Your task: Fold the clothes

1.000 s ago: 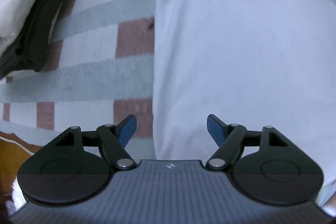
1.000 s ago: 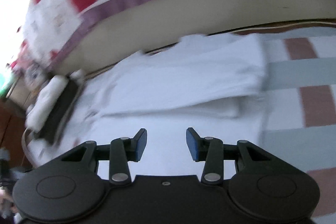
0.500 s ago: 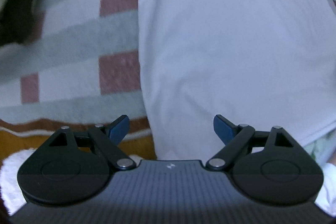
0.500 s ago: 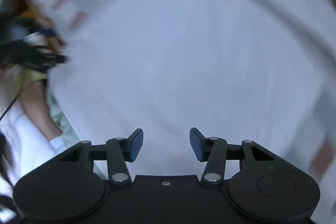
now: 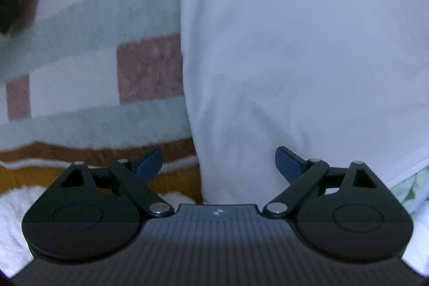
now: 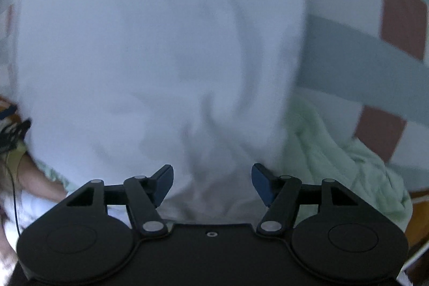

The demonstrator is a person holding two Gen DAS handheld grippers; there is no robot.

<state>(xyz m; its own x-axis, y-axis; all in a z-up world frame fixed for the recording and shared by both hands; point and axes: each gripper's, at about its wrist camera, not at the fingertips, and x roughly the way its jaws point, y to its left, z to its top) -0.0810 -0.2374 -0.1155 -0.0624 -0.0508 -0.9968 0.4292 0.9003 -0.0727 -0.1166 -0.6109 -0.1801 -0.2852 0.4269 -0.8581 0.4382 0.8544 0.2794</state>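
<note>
Two claws stand wide apart at the near hem of a white garment point(image 5: 295, 44), and neither has hold of anything. Closest in, the left claw point(image 5: 219, 160) straddles the garment's near left corner, one blue pad over the bed's orange edge, the other over white cloth. The right claw point(image 6: 211, 181) sits at the near right part of the hem, where the cloth bunches into soft wrinkles beside a pale green cloth point(image 6: 335, 152).

A second ago the right claw faced a folded white stack by the headboard; it has since swung round and dropped to the hem, while the left has drawn back from mid-cloth to the corner. I judge both are lining up to pinch the hem.

Farther off, the garment stretches flat along the checked blanket point(image 5: 88, 50).
</note>
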